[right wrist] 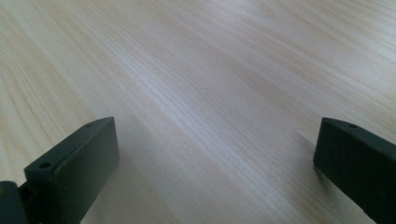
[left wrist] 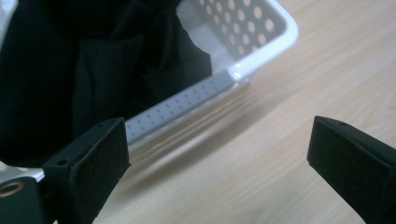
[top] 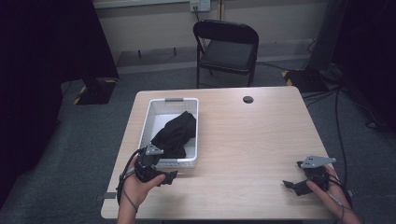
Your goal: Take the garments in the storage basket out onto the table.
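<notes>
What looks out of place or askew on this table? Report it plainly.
One thing: the black cloth lies bunched in the white basket, and its near end hangs over the basket's front rim. The basket itself sits square on the table. Both grippers, left and right, are open and empty.

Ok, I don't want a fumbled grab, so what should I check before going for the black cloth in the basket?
1. Left hand-held gripper open: ok, jaws stand wide apart in the left gripper view.
2. Right hand-held gripper open and holding nothing: ok, with bare table between its jaws.
3. Black cloth reachable: ok, it lies in the white basket, heaped above the rim.
4. Left hand-held gripper close to the cloth: ok, it sits just outside the basket's near wall.
5. Anything under the cloth: cannot tell.
</notes>
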The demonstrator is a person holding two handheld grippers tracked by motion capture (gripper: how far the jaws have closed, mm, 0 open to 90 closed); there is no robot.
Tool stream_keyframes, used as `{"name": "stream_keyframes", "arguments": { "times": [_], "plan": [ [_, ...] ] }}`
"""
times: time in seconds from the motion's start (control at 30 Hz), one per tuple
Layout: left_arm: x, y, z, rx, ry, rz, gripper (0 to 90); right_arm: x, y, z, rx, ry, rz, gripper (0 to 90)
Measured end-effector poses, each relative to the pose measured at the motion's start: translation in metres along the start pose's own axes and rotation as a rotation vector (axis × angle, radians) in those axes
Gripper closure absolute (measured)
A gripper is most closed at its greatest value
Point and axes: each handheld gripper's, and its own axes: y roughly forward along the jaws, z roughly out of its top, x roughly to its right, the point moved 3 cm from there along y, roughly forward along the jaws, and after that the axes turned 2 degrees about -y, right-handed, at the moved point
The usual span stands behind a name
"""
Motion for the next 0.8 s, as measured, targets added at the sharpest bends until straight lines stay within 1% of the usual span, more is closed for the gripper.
{"name": "stream_keyframes", "arguments": {
  "times": [0.13, 0.33, 0.4, 0.47, 0.6, 0.67, 0.7, 0.8],
  "plan": [
    [-0.002, 0.000, 0.008, 0.017, 0.000, 0.022, 5.0, 0.000, 0.000, 0.000, 0.000, 0.000, 0.000, 0.0],
    [-0.007, 0.005, 0.019, 0.013, -0.002, 0.049, 4.9, 0.000, 0.000, 0.000, 0.000, 0.000, 0.000, 0.0],
    [-0.009, 0.007, 0.023, 0.028, -0.007, 0.059, 5.0, 0.000, 0.000, 0.000, 0.000, 0.000, 0.000, 0.0],
    [-0.011, 0.010, 0.026, 0.038, -0.013, 0.053, 4.9, 0.000, 0.000, 0.000, 0.000, 0.000, 0.000, 0.0],
    [-0.015, 0.014, 0.031, 0.042, -0.024, 0.048, 4.9, 0.000, 0.000, 0.000, 0.000, 0.000, 0.000, 0.0],
    [-0.018, 0.016, 0.032, 0.039, -0.027, 0.054, 4.9, 0.000, 0.000, 0.000, 0.000, 0.000, 0.000, 0.0],
    [-0.020, 0.017, 0.033, 0.038, -0.031, 0.064, 4.9, 0.000, 0.000, 0.000, 0.000, 0.000, 0.000, 0.0],
    [-0.023, 0.018, 0.035, 0.041, -0.033, 0.072, 5.0, 0.000, 0.000, 0.000, 0.000, 0.000, 0.000, 0.0]
  ]
}}
